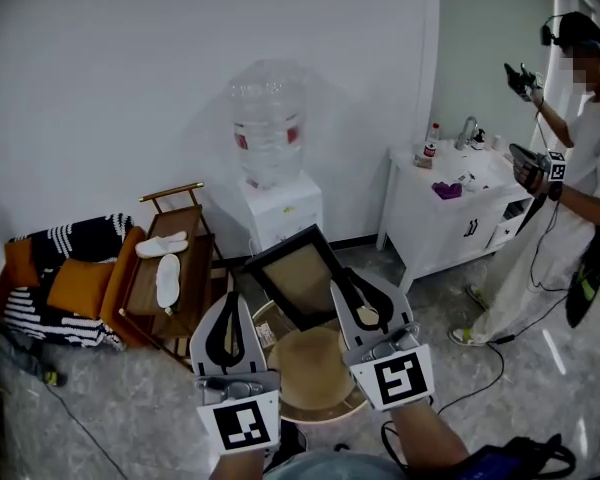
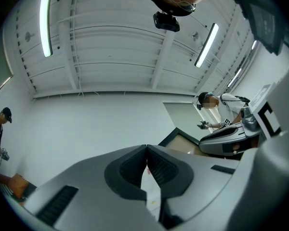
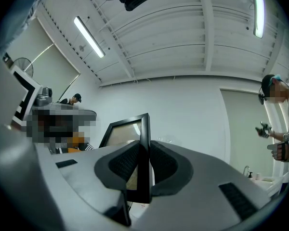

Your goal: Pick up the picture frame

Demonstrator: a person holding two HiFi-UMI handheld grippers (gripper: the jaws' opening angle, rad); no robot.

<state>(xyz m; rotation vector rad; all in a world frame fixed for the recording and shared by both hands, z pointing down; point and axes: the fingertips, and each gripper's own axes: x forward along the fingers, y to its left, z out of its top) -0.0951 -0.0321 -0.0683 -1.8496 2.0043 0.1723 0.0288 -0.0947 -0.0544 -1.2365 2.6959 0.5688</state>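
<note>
Black ribbed pads of the right gripper (image 3: 143, 163) are clamped on one side rail of the picture frame (image 1: 298, 273). The thin black moulding stands edge-on between them, which seems the only narrow part these jaws could bite. So held, the frame hangs tilted in front of the person, its pale panel facing up and left. It looks clear of the round tan straw-like thing (image 1: 315, 373) that lies just under both grippers, though I cannot tell for sure that its lower corner is free. The left gripper (image 1: 228, 308) is just beside it with its jaws pressed together on nothing. It appears to ride along spare, as one grip is enough for so light a thing. Farther out, a wooden rack (image 1: 150, 293) carries a pair of white slippers (image 1: 164, 258), and a water dispenser (image 1: 270, 208) stands against the wall. To the right is a white cabinet (image 1: 450, 218) with small bottles on top. A person in white (image 1: 570, 178) stands beside it, well apart from the frame.
</note>
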